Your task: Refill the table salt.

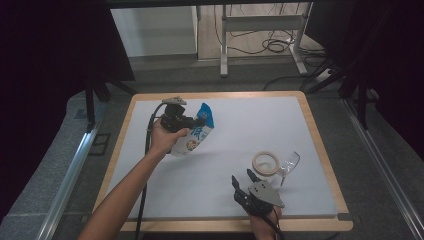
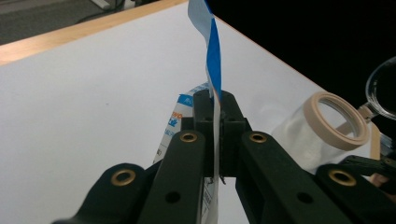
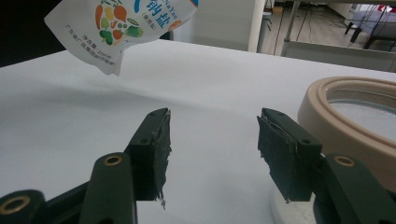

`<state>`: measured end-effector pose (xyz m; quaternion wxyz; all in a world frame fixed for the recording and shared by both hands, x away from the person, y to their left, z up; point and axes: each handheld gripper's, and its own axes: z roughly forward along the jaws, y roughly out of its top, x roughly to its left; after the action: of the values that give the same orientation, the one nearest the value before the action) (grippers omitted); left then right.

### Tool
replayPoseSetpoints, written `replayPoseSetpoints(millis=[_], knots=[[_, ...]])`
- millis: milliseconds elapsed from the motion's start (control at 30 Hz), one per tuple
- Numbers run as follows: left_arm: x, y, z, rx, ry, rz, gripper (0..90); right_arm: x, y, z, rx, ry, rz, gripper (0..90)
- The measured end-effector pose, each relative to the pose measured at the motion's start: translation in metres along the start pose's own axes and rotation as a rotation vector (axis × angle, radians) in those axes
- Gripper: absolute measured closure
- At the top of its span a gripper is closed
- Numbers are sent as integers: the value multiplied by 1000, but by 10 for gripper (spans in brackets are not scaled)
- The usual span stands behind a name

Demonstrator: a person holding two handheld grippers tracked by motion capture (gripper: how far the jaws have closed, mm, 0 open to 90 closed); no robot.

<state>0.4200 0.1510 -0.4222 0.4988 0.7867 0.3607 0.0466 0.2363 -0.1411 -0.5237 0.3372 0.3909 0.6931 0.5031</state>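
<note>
My left gripper (image 1: 199, 122) is shut on the blue top edge of a white pouch (image 1: 194, 138) printed with vegetables, at the left middle of the table. In the left gripper view the thin blue strip of the pouch (image 2: 214, 56) stands up between the pressed jaws of the left gripper (image 2: 215, 102). In the right gripper view the pouch (image 3: 121, 23) hangs tilted above the white surface. My right gripper (image 1: 242, 176) stands open near the front edge, nothing between its jaws (image 3: 212, 140). Just right of them lies a beige ring (image 3: 345, 100).
The beige ring (image 1: 265, 163) lies flat on the white table top (image 1: 240, 120), with a clear glassy object (image 1: 290, 162) beside it on the right. A wooden rim (image 1: 320, 145) frames the table. Beyond it are dark curtains, a stand's legs and floor cables.
</note>
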Motion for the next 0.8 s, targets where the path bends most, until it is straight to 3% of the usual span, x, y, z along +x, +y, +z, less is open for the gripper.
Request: replayPoseSetpoints(millis=[300,800], knots=[[21,-15,-4,-26,29,-39,899,0,0,0,-2,-1,1,445],[30,-36,-13,-41,59,-32,898,0,1,0,-6,0,-4,445]])
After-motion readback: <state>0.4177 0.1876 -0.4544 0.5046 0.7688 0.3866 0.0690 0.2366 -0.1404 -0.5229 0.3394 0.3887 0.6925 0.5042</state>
